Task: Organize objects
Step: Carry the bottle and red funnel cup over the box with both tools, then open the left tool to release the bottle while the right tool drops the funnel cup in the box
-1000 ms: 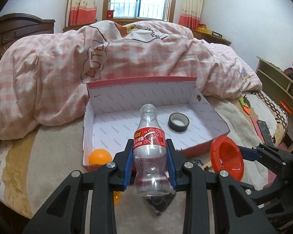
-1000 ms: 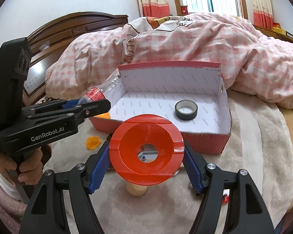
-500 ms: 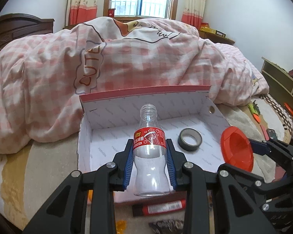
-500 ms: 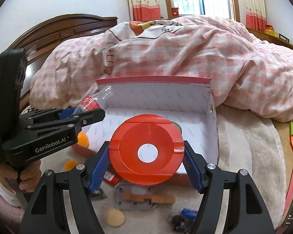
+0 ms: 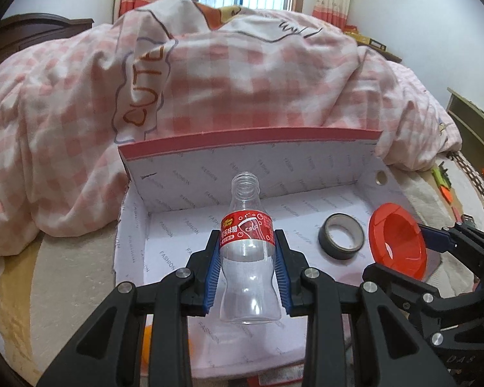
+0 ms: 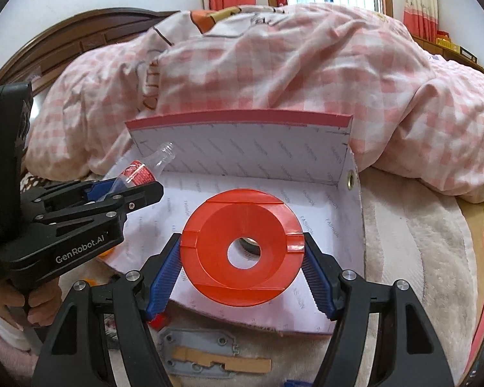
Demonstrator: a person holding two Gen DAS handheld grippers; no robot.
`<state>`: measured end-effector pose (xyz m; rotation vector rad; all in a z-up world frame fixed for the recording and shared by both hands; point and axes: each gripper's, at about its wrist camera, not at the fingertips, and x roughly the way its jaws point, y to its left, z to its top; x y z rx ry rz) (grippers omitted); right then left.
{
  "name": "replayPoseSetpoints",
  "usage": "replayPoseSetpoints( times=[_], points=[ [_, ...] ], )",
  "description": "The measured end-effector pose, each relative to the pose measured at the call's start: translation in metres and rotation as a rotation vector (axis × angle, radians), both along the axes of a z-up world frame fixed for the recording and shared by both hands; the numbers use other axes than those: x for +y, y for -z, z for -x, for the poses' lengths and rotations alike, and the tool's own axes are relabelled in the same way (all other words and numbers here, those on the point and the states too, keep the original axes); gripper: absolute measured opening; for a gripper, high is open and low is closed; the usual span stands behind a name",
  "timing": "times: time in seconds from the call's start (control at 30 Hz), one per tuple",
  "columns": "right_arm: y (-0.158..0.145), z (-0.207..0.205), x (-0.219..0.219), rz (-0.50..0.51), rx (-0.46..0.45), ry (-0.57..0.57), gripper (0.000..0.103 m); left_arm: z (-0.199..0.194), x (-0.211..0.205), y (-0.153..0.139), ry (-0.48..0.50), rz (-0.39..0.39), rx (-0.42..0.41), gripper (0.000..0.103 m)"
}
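Two loads hang over the box [image 5: 364, 174]: the left hand-held gripper [image 5: 247, 277] pinches an empty bottle [image 5: 247, 258], the right hand-held gripper [image 6: 242, 271] clamps a red funnel [image 6: 242, 248]. Lower both before letting go, funnel clear of the tape roll [image 5: 340, 240] at 3 o'clock of the bottle.

There are one empty cola bottle [image 5: 249, 258], one red funnel [image 6: 242, 256], one roll of dark tape [image 5: 340, 241], one cardboard box [image 5: 306, 167] and two claws.

Left tongs [image 5: 247, 269] clamped narrow, right tongs [image 6: 242, 272] clamped wide, both pitched downward.
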<state>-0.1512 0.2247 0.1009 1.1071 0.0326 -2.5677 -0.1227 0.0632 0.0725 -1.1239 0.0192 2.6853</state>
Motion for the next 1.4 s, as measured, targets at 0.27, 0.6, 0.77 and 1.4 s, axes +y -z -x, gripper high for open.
replayPoseSetpoints(
  times=[0.27, 0.6, 0.77, 1.4],
  points=[
    [0.012, 0.015, -0.005, -0.015, -0.023, 0.010, 0.072, 0.010, 0.000, 0.012, -0.015, 0.025, -0.024, 0.030],
    [0.020, 0.021, -0.015, -0.080, -0.011, 0.021, 0.072, 0.017, 0.005, 0.023, -0.021, 0.031, -0.051, 0.030],
    [0.023, 0.022, -0.017, -0.102, 0.003, 0.028, 0.072, 0.019, 0.006, 0.025, -0.020, 0.031, -0.059, 0.030],
    [0.010, 0.017, -0.014, -0.056, 0.068, 0.049, 0.078, 0.012, 0.004, 0.015, -0.029, 0.012, -0.015, 0.055]
  ],
)
